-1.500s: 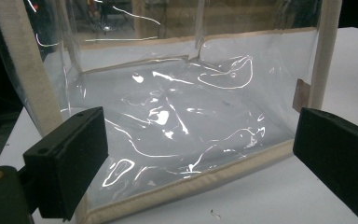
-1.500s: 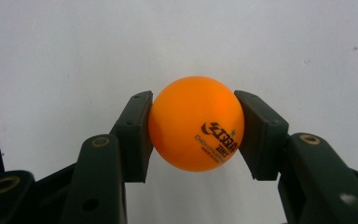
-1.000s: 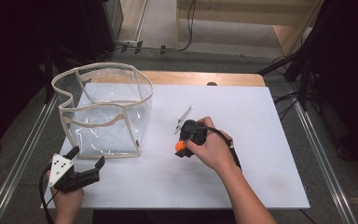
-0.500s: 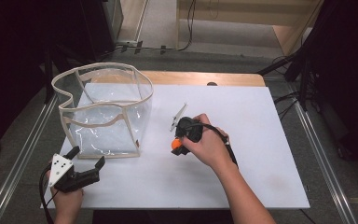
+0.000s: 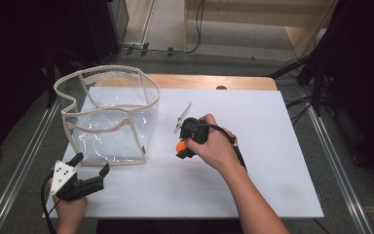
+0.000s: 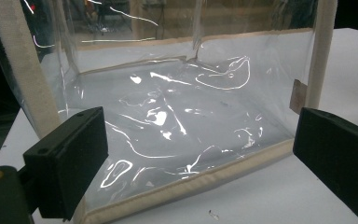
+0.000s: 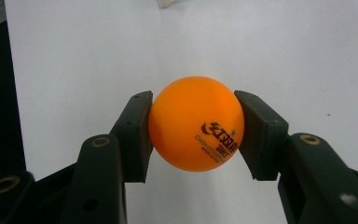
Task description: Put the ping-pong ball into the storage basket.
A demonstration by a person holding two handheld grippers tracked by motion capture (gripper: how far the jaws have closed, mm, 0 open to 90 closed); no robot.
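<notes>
Resting near the table's (image 5: 272,195) front-left corner, my left gripper (image 5: 91,171) spreads its jaws wide toward the clear, cream-trimmed bag (image 5: 108,117); my right gripper (image 7: 193,130) pinches the round orange ball (image 7: 196,123) mid-table, its black print facing the right gripper view
</notes>
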